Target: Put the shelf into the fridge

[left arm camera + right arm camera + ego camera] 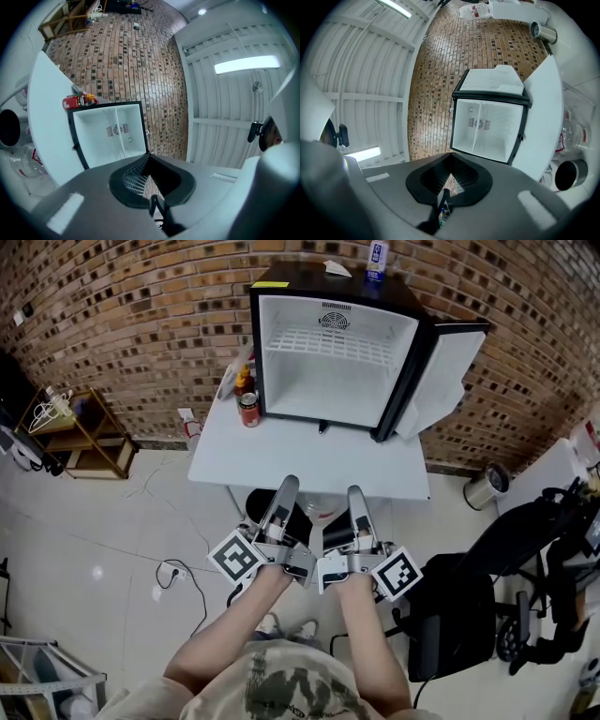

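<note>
Item: wire shelf — seated level, high inside the open fridge, which stands on the bench. Left tongs and right tongs — both closed on nothing, held near our body, well apart from the fridge (we judge the placing done, hence kept clear).

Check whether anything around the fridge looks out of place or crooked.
Nothing stands out. The wire shelf looks level inside the open mini fridge, the red can stands upright beside it on the white table, and the left gripper and right gripper are shut and empty.
</note>
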Motion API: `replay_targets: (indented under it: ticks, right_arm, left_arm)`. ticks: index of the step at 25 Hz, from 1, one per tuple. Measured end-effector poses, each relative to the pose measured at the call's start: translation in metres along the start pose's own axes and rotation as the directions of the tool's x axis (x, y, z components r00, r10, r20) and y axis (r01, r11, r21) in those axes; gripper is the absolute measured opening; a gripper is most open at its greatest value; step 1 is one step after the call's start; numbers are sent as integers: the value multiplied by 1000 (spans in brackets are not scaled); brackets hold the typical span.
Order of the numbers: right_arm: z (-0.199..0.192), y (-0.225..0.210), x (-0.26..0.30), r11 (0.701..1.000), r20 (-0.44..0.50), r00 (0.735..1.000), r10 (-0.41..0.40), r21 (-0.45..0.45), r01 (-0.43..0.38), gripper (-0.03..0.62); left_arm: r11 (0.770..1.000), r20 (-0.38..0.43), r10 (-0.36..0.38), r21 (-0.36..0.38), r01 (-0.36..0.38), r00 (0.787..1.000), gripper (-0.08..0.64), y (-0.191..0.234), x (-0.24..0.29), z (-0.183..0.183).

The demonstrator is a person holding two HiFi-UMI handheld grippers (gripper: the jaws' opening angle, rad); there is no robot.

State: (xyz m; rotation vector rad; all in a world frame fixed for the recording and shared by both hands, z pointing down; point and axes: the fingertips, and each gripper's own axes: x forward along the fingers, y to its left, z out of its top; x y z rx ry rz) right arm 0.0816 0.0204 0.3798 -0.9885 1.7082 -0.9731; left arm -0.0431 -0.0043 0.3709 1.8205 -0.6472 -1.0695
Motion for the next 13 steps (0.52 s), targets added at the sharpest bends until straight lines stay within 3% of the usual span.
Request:
replay_targets:
  ticks: [13]
  right_arm:
    - [-7, 3, -2, 1000, 5, 1000, -4, -3, 4, 0]
  left_arm:
    - [1000, -10, -5, -9, 4, 1000, 0, -2, -5, 4]
